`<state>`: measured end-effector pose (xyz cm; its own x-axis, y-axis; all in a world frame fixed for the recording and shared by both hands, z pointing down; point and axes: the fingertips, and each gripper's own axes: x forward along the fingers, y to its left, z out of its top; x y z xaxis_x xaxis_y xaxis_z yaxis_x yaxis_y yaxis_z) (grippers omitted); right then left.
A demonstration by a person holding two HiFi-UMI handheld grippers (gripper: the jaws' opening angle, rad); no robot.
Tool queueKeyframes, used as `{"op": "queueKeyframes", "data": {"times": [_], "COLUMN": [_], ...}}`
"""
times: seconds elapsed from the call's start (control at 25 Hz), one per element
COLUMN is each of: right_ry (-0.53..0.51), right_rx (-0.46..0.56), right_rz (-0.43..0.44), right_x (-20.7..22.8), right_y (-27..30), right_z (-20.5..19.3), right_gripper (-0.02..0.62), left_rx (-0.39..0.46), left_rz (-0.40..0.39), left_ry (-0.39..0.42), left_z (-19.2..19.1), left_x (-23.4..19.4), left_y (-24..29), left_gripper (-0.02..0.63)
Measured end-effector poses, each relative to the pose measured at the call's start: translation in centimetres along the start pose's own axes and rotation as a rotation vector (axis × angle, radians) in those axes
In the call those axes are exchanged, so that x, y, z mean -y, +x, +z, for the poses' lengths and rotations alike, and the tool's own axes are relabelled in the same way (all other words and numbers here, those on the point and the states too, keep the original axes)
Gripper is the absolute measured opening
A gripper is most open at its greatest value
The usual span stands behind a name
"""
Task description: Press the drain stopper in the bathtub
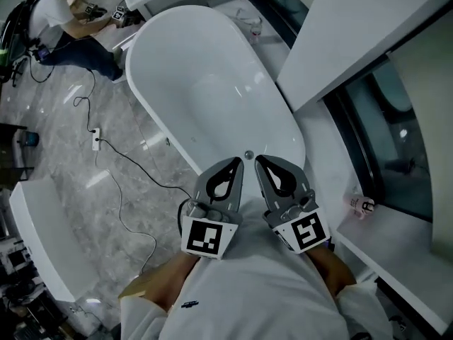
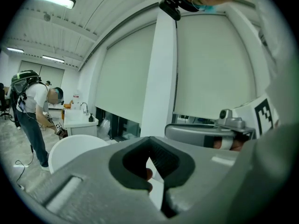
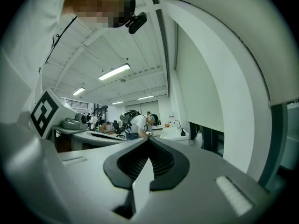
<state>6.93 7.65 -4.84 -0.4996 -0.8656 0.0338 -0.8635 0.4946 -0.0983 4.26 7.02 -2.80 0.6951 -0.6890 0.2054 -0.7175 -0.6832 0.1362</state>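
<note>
The drain stopper, as I judge it, is the small round grey fitting at the near end of the white bathtub, just below the middle of the head view; it is too small for me to tell whether it sits raised or pushed down. Right below it are my two grippers, side by side with their tips just short of the tub's near rim and neither touching the fitting. The left gripper has its jaws closed tip to tip, with only the oval hollow behind the tips open and nothing in it. The right gripper is closed the same way and also holds nothing. Both gripper views look out level across the room, not down into the tub. This would fit me standing over the tub end with the press on the stopper yet to come, and equally the grippers lifted clear once it has been pushed. Any press on it would call for closed tips tilted down and set squarely on that small cap, without skidding off onto the smooth enamel. Further out, a cable trails over the marble floor at the left, and another person bends at the upper left.
</note>
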Motion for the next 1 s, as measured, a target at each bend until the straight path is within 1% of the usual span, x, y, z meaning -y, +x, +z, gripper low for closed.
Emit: {"op": "queueKeyframes", "data": {"times": [0.2,0.36,0.44,0.72,1.0], "right_ry": [0.028,0.024,0.044,0.045,0.061], "right_rx": [-0.019,-0.023,-0.027,-0.051,-0.057], "right_rz": [-0.072,-0.166,-0.192,-0.187,-0.193], "right_x": [0.0,1.0,1.1,0.5,1.2], "right_y": [-1.3,-2.2,-2.5,-2.9,-2.4], "right_z": [-0.6,-0.9,-1.4,-2.3,-3.2], "right_gripper": [-0.006,-0.006,-0.006,-0.006,-0.006], "left_rx": [-0.013,-0.021,-0.030,-0.041,-0.042], "left_rz": [-0.042,-0.068,-0.074,-0.090,-0.086], "left_ry": [0.015,0.012,0.011,0.020,0.017], "left_z": [-0.7,-0.7,-1.0,-1.8,-2.2], "left_x": [0.9,1.5,1.6,2.1,1.7], "left_y": [0.4,0.5,0.5,0.6,1.0], "left_gripper": [0.005,0.005,0.004,0.005,0.005]}}
